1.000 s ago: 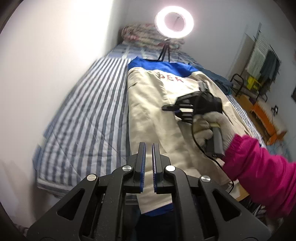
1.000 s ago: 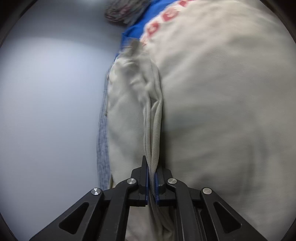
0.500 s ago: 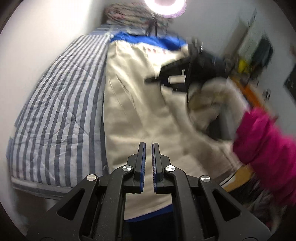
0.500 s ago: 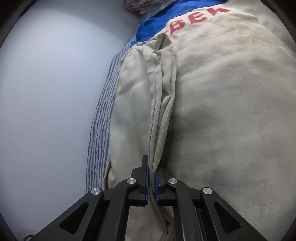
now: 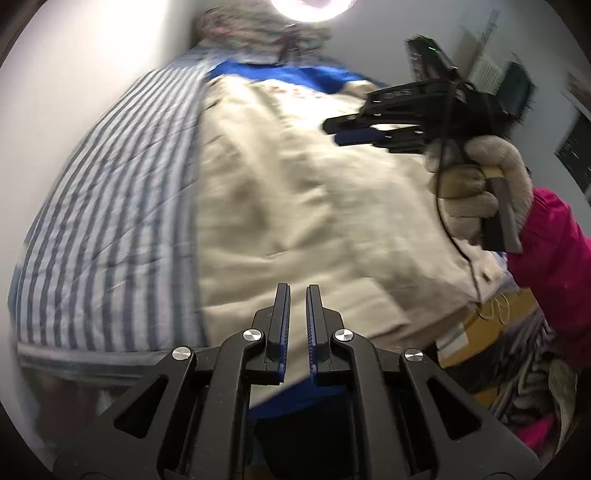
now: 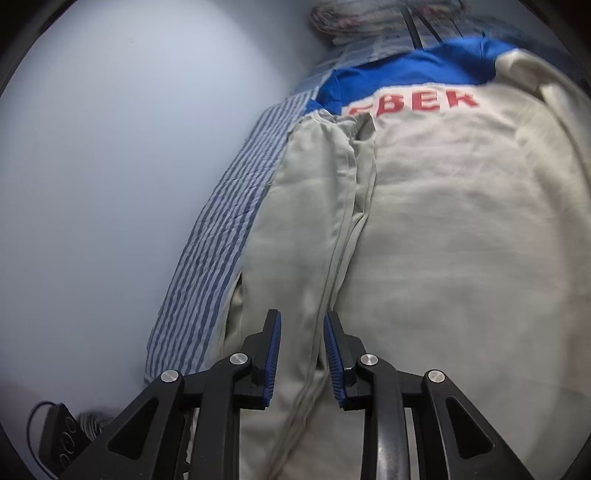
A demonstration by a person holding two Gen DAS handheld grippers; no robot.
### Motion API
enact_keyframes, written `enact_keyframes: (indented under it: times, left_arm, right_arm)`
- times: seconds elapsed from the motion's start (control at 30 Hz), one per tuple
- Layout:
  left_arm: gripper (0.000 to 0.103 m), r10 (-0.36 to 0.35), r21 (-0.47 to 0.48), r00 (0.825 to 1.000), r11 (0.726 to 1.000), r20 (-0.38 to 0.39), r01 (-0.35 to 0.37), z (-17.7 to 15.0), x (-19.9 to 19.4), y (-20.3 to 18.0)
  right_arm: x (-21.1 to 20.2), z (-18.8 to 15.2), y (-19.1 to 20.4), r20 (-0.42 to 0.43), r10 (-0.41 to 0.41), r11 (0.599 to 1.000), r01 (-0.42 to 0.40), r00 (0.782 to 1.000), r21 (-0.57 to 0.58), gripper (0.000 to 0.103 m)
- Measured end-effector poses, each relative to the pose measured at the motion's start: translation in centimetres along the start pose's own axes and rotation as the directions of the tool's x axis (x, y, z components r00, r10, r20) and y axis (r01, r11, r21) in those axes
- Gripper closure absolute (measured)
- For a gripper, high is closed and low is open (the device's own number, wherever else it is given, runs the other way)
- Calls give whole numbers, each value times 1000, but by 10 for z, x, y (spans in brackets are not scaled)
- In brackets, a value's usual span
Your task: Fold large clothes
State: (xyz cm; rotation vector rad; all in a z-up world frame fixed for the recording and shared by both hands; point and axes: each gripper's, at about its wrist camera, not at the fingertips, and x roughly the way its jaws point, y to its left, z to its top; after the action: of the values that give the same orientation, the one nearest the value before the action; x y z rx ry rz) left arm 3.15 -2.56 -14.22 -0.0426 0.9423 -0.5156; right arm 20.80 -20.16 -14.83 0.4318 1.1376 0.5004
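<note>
A cream sweatshirt (image 5: 295, 192) with a blue yoke and red letters lies flat on the striped bed sheet (image 5: 122, 184). In the right wrist view its sleeve (image 6: 332, 206) lies folded lengthwise over the body (image 6: 461, 221). My right gripper (image 6: 302, 314) hovers above that sleeve fold with its jaws opening; the cloth runs below the gap and the pads do not press it. The left wrist view shows this gripper (image 5: 332, 129) in a gloved hand (image 5: 476, 184), above the garment's right side. My left gripper (image 5: 297, 286) hangs over the hem, its jaws just starting to part, with nothing between them.
A white wall runs along the bed's left side. A ring light (image 5: 310, 3) and a patterned quilt (image 5: 251, 26) are at the head end. A pink sleeve (image 5: 554, 251) is at the right. A power strip (image 6: 55, 435) lies on the floor.
The right gripper has let go of the sleeve fold and risen above it. The left gripper has dropped closer to the hem.
</note>
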Motion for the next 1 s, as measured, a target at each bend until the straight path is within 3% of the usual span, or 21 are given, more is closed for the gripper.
enact_keyframes:
  times: [0.1, 0.2, 0.37, 0.43, 0.6, 0.77, 0.9, 0.97, 1.0]
  left_arm:
    - [97, 24, 85, 995, 996, -93, -16, -11, 17, -19]
    - [97, 34, 89, 974, 996, -226, -14, -28, 49, -20]
    - [97, 42, 83, 986, 996, -159, -29, -21, 31, -21]
    - [97, 77, 91, 995, 993, -68, -71, -14, 3, -20]
    - [97, 180, -7, 981, 984, 72, -180, 3, -49, 20]
    - [97, 203, -129, 975, 973, 95, -190, 11, -68, 58]
    - [97, 185, -157, 975, 974, 119, -166, 14, -73, 66]
    - [86, 152, -149, 981, 980, 120, -134, 21, -71, 65]
    - [73, 146, -141, 982, 982, 121, -128, 20, -73, 62]
  right_arm:
    - [-22, -7, 5, 23, -2, 999, 3, 1000, -32, 77]
    - [-43, -19, 9, 48, -28, 997, 32, 998, -77, 77]
    - [-69, -30, 8, 74, -68, 991, 76, 995, -108, 72]
    - [-84, -35, 4, 100, -80, 991, 90, 992, -103, 69]
    - [-116, -49, -6, 157, -132, 985, 147, 979, -92, 65]
    - [-141, -67, -9, 219, -184, 965, 218, 958, -143, 56]
    - [-159, -81, -16, 261, -200, 959, 244, 945, -148, 48]
    - [-170, -85, -21, 282, -211, 956, 257, 936, -139, 40]
    - [-176, -87, -26, 297, -220, 956, 266, 929, -127, 40]
